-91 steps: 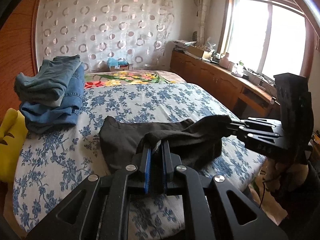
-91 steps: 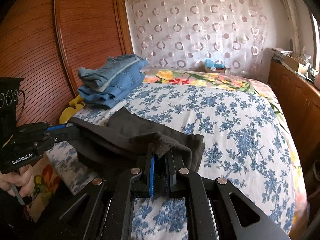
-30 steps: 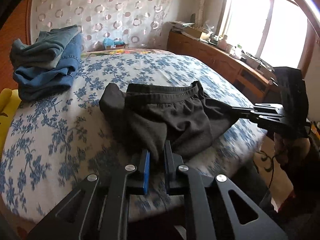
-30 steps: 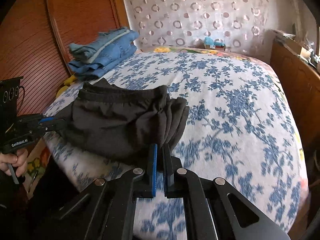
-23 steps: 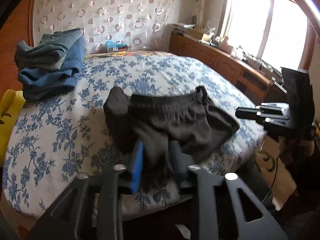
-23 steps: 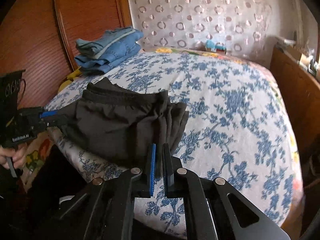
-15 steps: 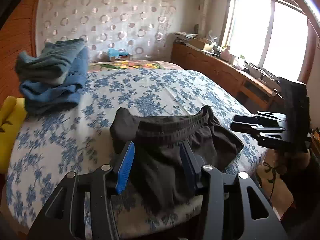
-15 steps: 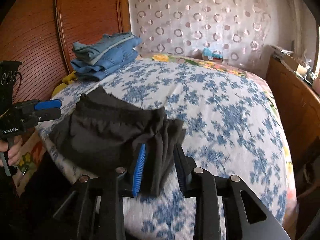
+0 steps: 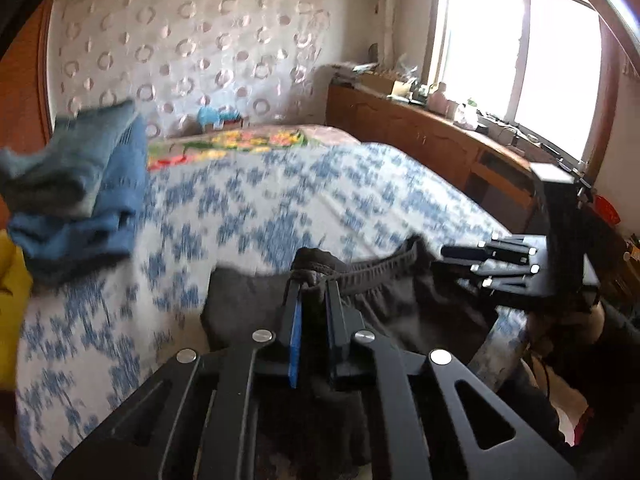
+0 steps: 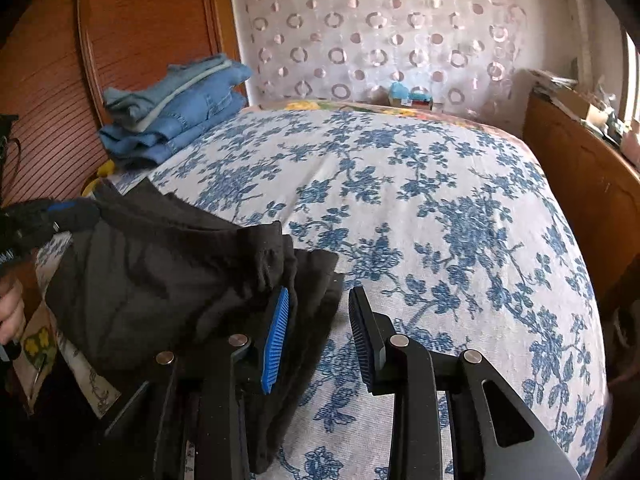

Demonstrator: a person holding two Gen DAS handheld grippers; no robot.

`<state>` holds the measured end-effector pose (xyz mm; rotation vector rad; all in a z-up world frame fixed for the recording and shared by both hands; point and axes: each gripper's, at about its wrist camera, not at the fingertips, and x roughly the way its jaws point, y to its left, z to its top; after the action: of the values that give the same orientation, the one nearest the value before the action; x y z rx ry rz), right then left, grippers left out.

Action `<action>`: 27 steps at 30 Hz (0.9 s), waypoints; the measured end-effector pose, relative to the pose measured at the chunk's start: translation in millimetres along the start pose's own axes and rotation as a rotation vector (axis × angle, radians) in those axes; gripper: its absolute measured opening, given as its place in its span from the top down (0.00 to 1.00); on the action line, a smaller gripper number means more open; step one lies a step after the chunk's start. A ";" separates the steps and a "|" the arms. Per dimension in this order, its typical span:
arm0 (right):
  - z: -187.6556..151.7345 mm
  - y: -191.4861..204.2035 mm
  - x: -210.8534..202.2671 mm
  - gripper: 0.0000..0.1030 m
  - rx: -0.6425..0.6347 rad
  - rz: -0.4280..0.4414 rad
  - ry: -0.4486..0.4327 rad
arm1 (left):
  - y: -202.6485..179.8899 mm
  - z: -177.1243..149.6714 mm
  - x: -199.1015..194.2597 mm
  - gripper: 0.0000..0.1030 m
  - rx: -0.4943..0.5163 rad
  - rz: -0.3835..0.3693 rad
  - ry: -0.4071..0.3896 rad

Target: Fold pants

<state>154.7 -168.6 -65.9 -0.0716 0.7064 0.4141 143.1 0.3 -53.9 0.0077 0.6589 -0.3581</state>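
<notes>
Black pants lie bunched at the near edge of the flowered bed, the elastic waistband toward the far side. My left gripper is closing its jaws on a gathered bit of that waistband, and the pads pinch the cloth. It shows at the left edge of the right wrist view as the left gripper. My right gripper stands open at the pants' right edge, a fold of cloth lying loose against its blue pad. From the left wrist view the right gripper is by the waistband's right end.
Folded blue jeans are stacked at the bed's far left, beside a wooden wardrobe. A yellow object lies below them. A wooden cabinet runs under the window on the right. A small blue box sits at the bed's head.
Both grippers let go of the pants' near edge and opened. The left one moved forward and closed on the waistband; the right one stays open at the pants' right edge.
</notes>
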 end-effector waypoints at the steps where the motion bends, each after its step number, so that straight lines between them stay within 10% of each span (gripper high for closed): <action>1: -0.3 -1.0 -1.8 0.69 0.004 -0.007 -0.009 | -1.1 5.2 -1.2 0.90 0.008 0.003 -0.007; 6: -3.1 -6.6 -5.3 0.69 0.038 -0.018 -0.018 | -2.2 20.6 6.4 0.87 0.040 0.061 0.007; 14: -3.7 -13.0 -17.2 0.69 0.072 -0.005 -0.029 | 12.8 1.7 9.8 0.54 -0.013 0.091 0.054; 27: -27.2 6.4 -56.4 0.69 0.037 0.049 -0.026 | 8.2 -55.9 -31.2 0.53 -0.046 0.099 0.070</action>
<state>96.9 -187.7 -49.8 -0.0144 0.6910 0.4481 89.6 24.8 -80.4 0.0096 0.7335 -0.2480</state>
